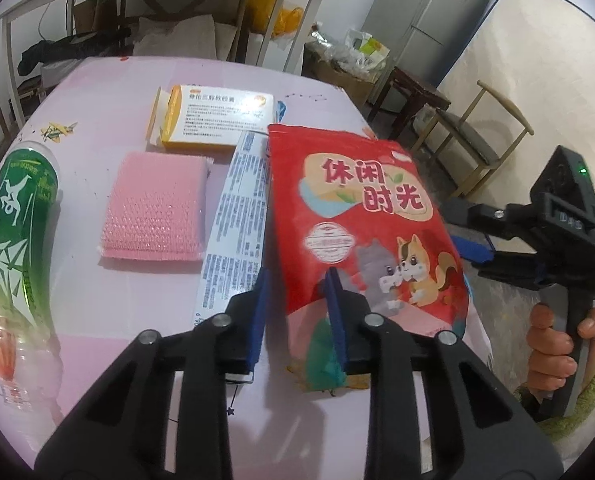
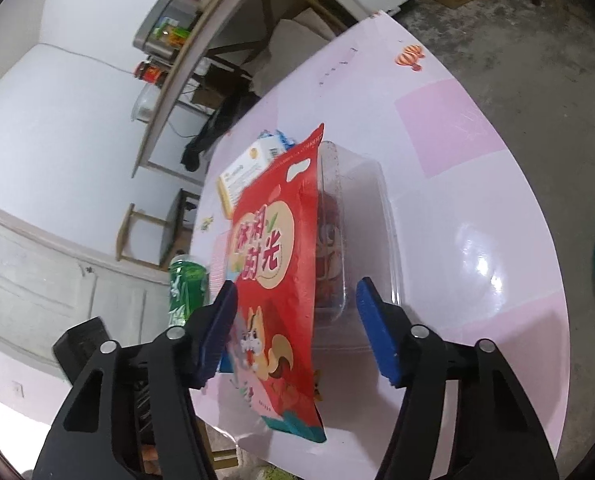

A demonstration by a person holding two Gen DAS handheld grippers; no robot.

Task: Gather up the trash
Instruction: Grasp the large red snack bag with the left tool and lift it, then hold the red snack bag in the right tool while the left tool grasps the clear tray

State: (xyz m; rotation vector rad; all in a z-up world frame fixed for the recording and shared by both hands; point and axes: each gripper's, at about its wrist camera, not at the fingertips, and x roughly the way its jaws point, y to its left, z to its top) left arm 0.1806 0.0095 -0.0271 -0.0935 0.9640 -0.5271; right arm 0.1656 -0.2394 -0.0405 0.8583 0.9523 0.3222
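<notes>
1. A red snack bag (image 1: 361, 216) printed with cartoon animals lies at the near right part of the pink tabletop (image 1: 109, 92), its bottom end toward the cameras.
2. In the right wrist view the bag (image 2: 281, 264) leans against a clear plastic tray (image 2: 361, 216) that sits on the tabletop (image 2: 477, 208) just beside it.
3. The left gripper (image 1: 297, 300) stands over the bag's lower left corner. The bag's left edge sits between the 2 blue pads, which are close together. The right pad overlaps the bag's face, but whether the pads press on it I cannot tell.
4. The right gripper (image 2: 293, 332) straddles the bag's lower part with its jaws wide apart. The left pad is next to the bag's left edge, and the right pad stands clear of it, in front of the tray.
5. In the left wrist view a hand (image 1: 557, 344) holds the handle of the right gripper beyond the tabletop's right edge.
6. A white printed strip (image 1: 237, 216) lies just left of the bag, a pink scrubbing pad (image 1: 153, 212) lies left of that, and a yellow and white medicine box (image 1: 213, 120) lies behind them.
7. A green-labelled plastic bottle (image 1: 13, 232) lies on its side at the tabletop's left edge.
</notes>
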